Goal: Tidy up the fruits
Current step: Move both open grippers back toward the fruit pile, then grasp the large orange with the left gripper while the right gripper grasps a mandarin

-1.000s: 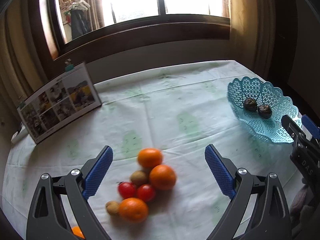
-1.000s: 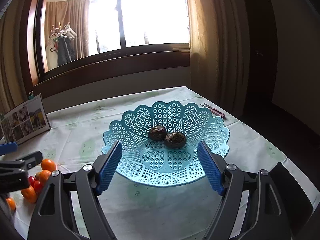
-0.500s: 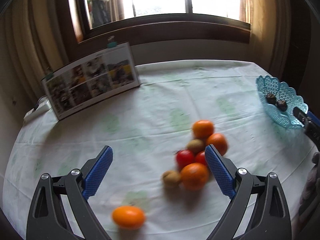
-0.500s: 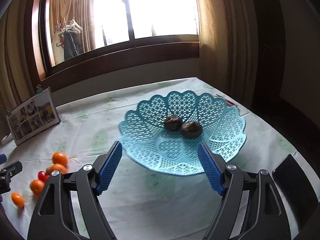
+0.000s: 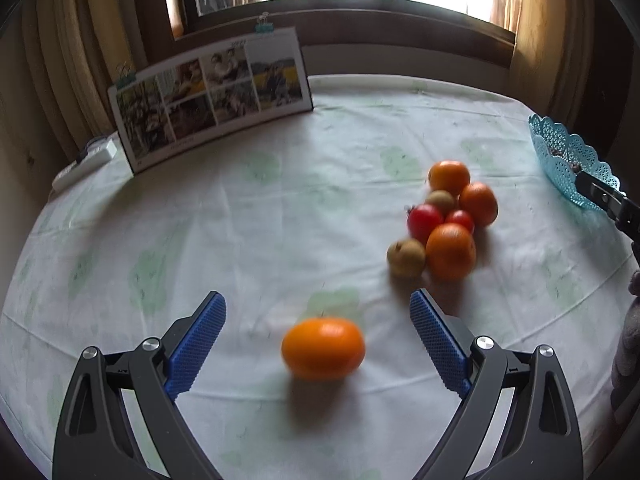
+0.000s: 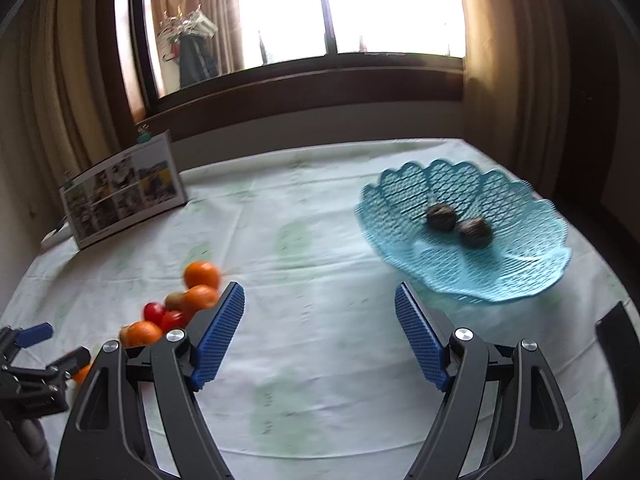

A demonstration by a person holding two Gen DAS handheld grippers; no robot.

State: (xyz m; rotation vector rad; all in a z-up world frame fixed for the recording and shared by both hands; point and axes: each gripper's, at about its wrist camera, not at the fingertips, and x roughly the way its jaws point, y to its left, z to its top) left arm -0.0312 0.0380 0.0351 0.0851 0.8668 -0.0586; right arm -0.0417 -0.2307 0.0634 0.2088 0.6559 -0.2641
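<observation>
A lone orange fruit [image 5: 323, 348] lies on the white tablecloth between the blue pads of my open left gripper [image 5: 318, 312], touching neither pad. To its upper right sits a cluster of fruit [image 5: 448, 216]: oranges, two red tomatoes and two brownish kiwis. My right gripper [image 6: 320, 314] stands open over bare cloth, with the cluster of fruit [image 6: 180, 306] left of it and the turquoise lattice basket [image 6: 512, 276] to its right. Two dark round fruits [image 6: 460, 224] lie in the basket. The left gripper's tips [image 6: 44, 346] show at the left edge.
A photo calendar [image 5: 208, 96] stands at the table's far left by the window wall. A white power strip [image 5: 84, 164] lies beside it. The basket's rim [image 5: 568, 156] and the right gripper's finger [image 5: 608, 200] show at the right edge. The round table's edge curves close below.
My left gripper swung left and lower, so the fruit cluster slid right and the lone orange came between its pads. My right gripper turned left, shifting the basket to the right.
</observation>
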